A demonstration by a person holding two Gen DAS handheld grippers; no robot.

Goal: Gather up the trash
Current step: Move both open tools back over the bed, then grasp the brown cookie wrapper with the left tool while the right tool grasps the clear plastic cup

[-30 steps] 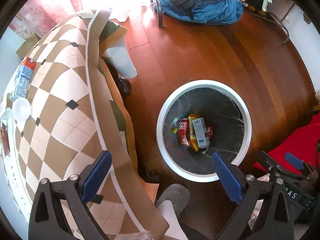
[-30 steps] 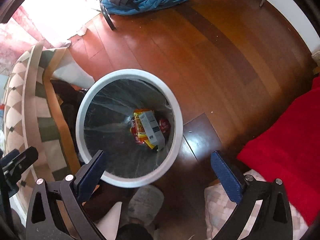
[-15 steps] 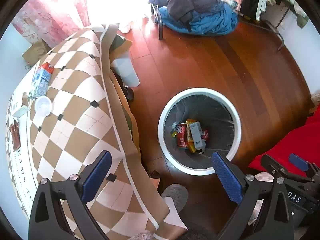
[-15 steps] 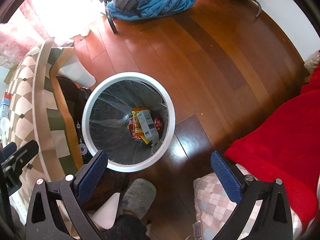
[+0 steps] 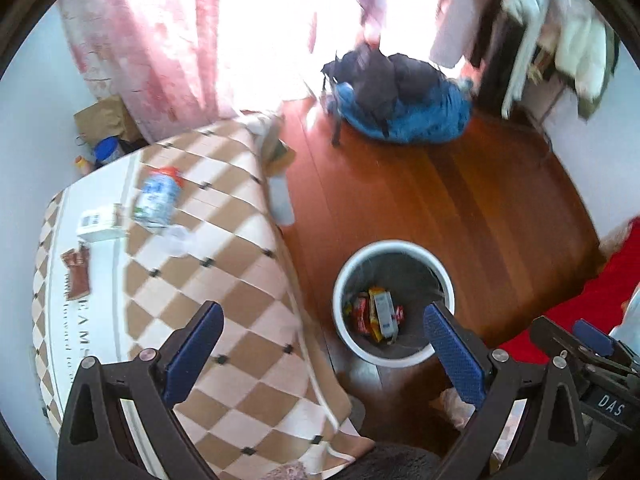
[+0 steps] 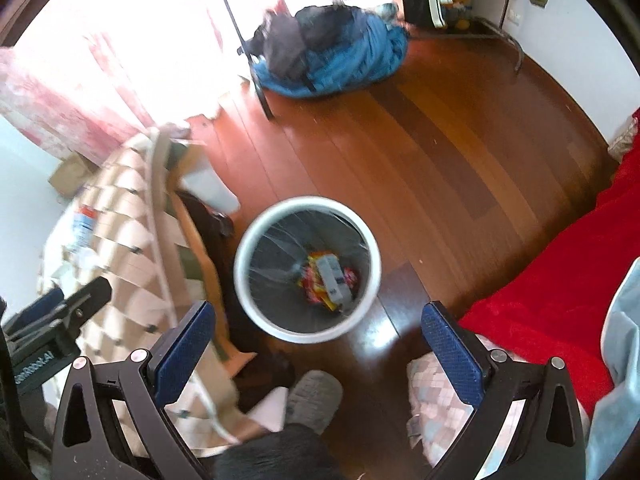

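both the left gripper (image 5: 320, 344) and the right gripper (image 6: 318, 346) are held spread and empty above the white bin (image 5: 394, 304). the blue-and-white carton (image 5: 158, 198) on the checked desk (image 5: 224, 280) is best approached flat. one carton, one clear wrapper (image 5: 176, 238), one brown packet (image 5: 76, 274) are counted.

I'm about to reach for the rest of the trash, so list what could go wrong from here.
1. The bottle lies on its side on the tablecloth; a careless grab may roll it away.
2. The cloth hangs loosely over the table edge, so a tool could snag and drag it.
3. The bin stands on the floor close by the slippered foot; a step could tip it.
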